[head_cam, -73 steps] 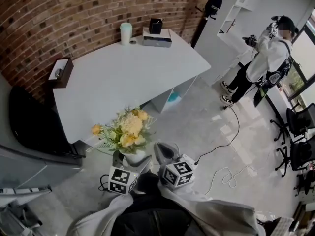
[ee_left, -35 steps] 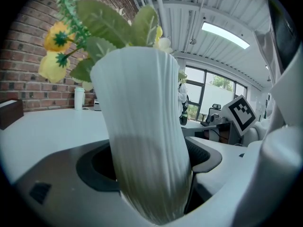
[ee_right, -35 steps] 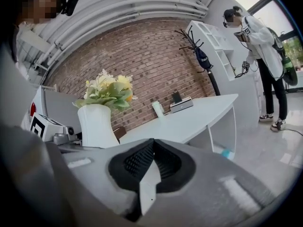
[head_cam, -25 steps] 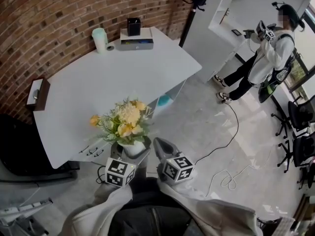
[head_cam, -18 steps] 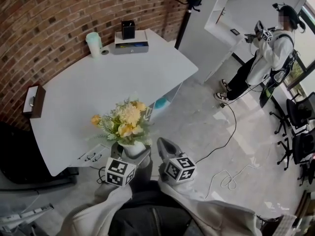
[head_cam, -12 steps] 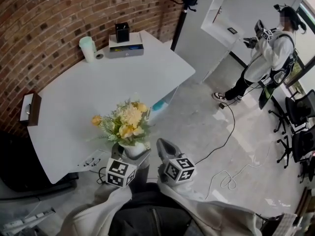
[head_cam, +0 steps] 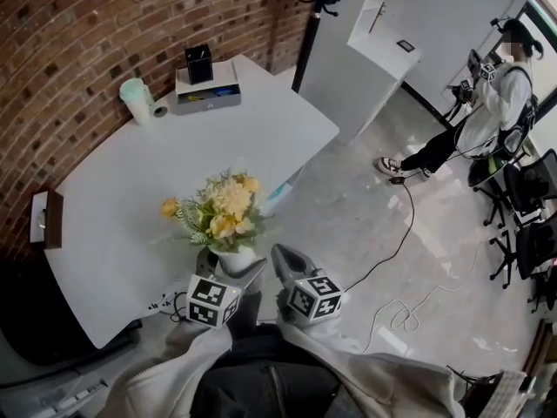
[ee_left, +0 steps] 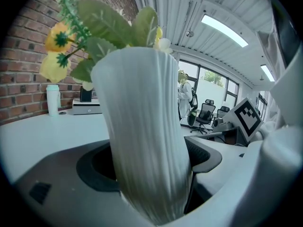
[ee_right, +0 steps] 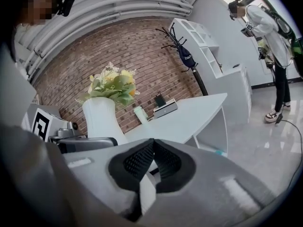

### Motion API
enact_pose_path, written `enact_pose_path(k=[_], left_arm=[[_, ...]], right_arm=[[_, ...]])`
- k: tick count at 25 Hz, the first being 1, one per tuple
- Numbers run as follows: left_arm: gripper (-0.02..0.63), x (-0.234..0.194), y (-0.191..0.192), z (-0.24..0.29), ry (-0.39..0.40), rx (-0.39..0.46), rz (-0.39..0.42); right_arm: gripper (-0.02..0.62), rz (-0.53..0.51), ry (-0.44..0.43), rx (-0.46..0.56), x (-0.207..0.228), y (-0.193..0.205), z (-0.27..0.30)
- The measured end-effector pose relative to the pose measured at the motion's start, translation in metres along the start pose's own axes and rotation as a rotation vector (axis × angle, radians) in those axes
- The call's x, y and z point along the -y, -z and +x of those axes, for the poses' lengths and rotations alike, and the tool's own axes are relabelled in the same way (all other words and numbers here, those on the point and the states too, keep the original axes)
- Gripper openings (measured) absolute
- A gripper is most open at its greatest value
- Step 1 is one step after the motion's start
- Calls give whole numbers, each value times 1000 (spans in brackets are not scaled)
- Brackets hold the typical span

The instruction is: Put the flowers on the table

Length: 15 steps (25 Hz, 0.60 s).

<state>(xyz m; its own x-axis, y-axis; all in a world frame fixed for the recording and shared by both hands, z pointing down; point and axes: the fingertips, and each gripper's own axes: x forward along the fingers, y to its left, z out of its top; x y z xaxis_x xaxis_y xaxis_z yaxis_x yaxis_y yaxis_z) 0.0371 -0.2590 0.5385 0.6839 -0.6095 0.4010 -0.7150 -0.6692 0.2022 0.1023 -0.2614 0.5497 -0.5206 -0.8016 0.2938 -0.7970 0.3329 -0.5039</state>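
A bunch of yellow and cream flowers (head_cam: 218,216) stands upright in a white ribbed vase (head_cam: 235,260). My left gripper (head_cam: 230,271) is shut on the vase, in the air over the floor just off the white table's (head_cam: 174,168) near edge. In the left gripper view the vase (ee_left: 147,141) fills the gap of the left gripper (ee_left: 149,162), a dark pad pressed on each side, with the flowers (ee_left: 94,27) above. My right gripper (head_cam: 280,261) hangs to the vase's right, shut and empty. In the right gripper view the right gripper's (ee_right: 152,145) pads meet, with the vase (ee_right: 100,119) at the left.
On the table stand a brown tissue box (head_cam: 43,219), a mint tumbler (head_cam: 137,100) and a grey box with a black holder (head_cam: 207,90). A coat stand (head_cam: 313,16) and white shelving (head_cam: 379,24) lie beyond. Another person (head_cam: 487,103) stands at the right; a cable (head_cam: 400,242) crosses the floor.
Both grippers and the vase have travelled together along the table's near edge; the table's items have slid left in view. The other person has moved further right.
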Motion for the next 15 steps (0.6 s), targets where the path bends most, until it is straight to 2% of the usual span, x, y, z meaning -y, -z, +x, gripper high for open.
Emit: enact_pose_path(k=[15], left_arm=[[425,-74,-77,101,11,22,56]], right_arm=[[-1,21,25,16,59,-70,78]])
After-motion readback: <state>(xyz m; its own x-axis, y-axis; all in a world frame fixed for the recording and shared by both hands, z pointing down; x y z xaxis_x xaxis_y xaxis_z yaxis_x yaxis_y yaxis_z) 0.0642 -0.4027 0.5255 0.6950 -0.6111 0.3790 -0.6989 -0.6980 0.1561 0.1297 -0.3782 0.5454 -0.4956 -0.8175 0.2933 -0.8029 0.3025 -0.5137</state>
